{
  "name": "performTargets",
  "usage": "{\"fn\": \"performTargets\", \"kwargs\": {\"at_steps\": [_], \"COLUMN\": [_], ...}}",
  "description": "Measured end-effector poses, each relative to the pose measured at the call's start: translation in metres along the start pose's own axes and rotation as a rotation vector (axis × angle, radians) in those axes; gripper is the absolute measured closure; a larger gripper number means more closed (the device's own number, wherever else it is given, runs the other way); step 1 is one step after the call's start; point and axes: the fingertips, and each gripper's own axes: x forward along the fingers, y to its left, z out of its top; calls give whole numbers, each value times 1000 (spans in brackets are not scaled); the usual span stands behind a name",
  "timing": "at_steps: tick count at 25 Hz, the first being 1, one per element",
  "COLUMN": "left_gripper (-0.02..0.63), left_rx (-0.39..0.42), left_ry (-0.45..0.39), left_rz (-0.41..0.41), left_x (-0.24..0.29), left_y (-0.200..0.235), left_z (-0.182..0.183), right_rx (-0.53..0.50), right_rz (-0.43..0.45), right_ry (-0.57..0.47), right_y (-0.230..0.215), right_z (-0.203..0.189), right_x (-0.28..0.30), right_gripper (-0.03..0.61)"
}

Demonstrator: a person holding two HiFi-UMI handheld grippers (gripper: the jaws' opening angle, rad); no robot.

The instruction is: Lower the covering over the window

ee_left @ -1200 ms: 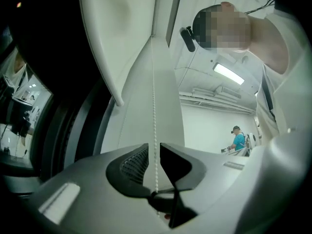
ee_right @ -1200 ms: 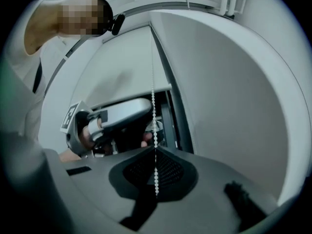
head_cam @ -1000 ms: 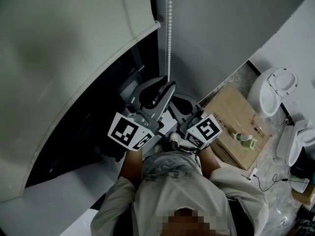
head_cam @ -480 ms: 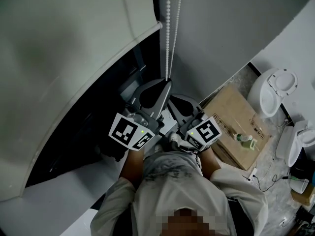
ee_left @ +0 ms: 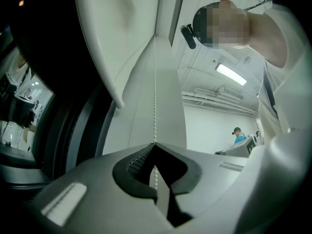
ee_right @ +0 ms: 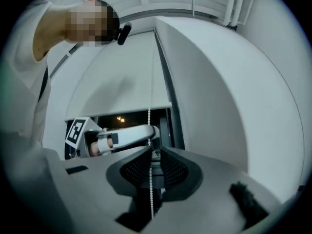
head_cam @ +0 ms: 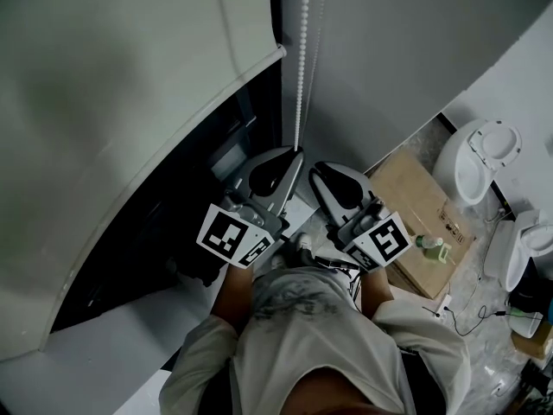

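A pale roller blind [head_cam: 130,102] covers the upper part of a dark window [head_cam: 173,223]. Its white bead chain [head_cam: 302,59] hangs down beside the frame. My left gripper [head_cam: 296,151] is shut on the chain, which enters at the jaw tips in the left gripper view [ee_left: 155,144]. My right gripper [head_cam: 318,173] sits just right of it and slightly lower. In the right gripper view its jaws [ee_right: 155,150] stand open a little. The chain [ee_right: 149,126] runs through the gap and the pads are not pressing on it. The left gripper [ee_right: 126,136] shows beyond.
A grey wall [head_cam: 389,41] runs right of the chain. On the floor at right lie a cardboard box [head_cam: 415,206] with a green bottle [head_cam: 428,245] and white round fixtures [head_cam: 479,158]. A distant person [ee_left: 238,134] stands in the room.
The left jaws have closed onto the bead chain. The right gripper has risen and come forward beside the left, its jaws now around the chain.
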Motion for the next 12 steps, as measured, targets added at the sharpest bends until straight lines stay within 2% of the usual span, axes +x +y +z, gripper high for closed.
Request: {"fn": "performTargets", "kwargs": {"at_steps": [1, 2, 7, 12], "left_gripper": [604, 604, 604, 604], "left_rx": [4, 8, 24, 38], "left_ry": [2, 4, 13, 48], "left_rz": [2, 2, 2, 13], "left_x": [0, 0, 0, -2], "left_y": [0, 0, -2, -2], "left_z": [0, 0, 1, -7], "right_rx": [-9, -21, -76, -70], "right_rz": [2, 4, 17, 49], "right_ry": [-12, -26, -103, -146], "right_y": [0, 1, 5, 14], "right_z": [6, 13, 47, 63], "right_x": [-1, 0, 8, 16], "right_gripper": [508, 503, 499, 499]}}
